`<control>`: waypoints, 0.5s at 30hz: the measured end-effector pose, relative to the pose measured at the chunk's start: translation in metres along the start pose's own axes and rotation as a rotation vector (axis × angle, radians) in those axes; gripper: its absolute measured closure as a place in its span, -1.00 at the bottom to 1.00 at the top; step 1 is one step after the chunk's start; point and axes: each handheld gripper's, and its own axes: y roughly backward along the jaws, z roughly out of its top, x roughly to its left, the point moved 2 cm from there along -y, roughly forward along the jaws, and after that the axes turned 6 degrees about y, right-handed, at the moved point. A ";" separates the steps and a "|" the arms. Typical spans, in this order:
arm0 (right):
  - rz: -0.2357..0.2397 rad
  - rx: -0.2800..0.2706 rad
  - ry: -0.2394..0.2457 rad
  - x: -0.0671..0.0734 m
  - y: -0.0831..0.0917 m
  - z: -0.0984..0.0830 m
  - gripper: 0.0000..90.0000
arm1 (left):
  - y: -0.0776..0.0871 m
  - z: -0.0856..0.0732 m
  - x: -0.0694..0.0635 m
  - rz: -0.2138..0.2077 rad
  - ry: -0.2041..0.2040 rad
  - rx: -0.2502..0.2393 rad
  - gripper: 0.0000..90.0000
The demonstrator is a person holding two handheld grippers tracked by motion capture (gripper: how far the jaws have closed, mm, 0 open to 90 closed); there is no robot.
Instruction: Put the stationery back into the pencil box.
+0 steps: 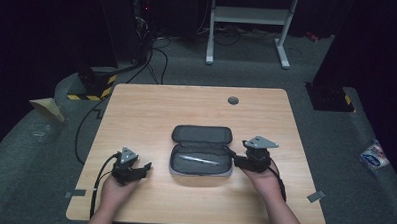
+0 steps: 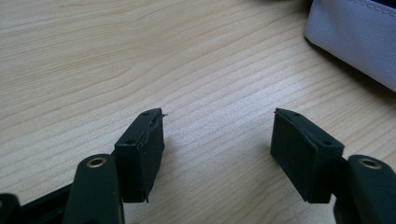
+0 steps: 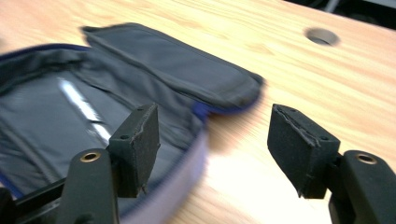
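Wooden table [image 1: 151, 110], dark room, open pencil case [image 1: 201, 151], pen [image 1: 199, 160] inside

Table [image 1: 151, 110] showing pale wood grain, matt, smooth; case [image 1: 201, 151] looking like dark woven cloth, soft, matt, with lighter grey fabric outer wall; pen [image 1: 200, 160] inside gleaming, glossy; gripper pads [image 2: 142, 154] appearing black, matt, rubbery, edges rough
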 end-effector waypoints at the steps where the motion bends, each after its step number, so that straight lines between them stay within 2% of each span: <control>1: -0.020 0.002 -0.016 -0.006 0.002 -0.005 -0.30 | 0.000 0.000 0.000 0.000 0.000 0.000 -0.23; 6: -0.108 0.047 -0.071 -0.029 0.009 -0.031 -0.37 | 0.000 0.000 0.000 0.002 0.005 -0.003 -0.23; 15: -0.191 0.101 -0.156 -0.051 0.027 -0.067 -0.45 | 0.001 -0.001 -0.001 0.007 0.009 -0.003 -0.23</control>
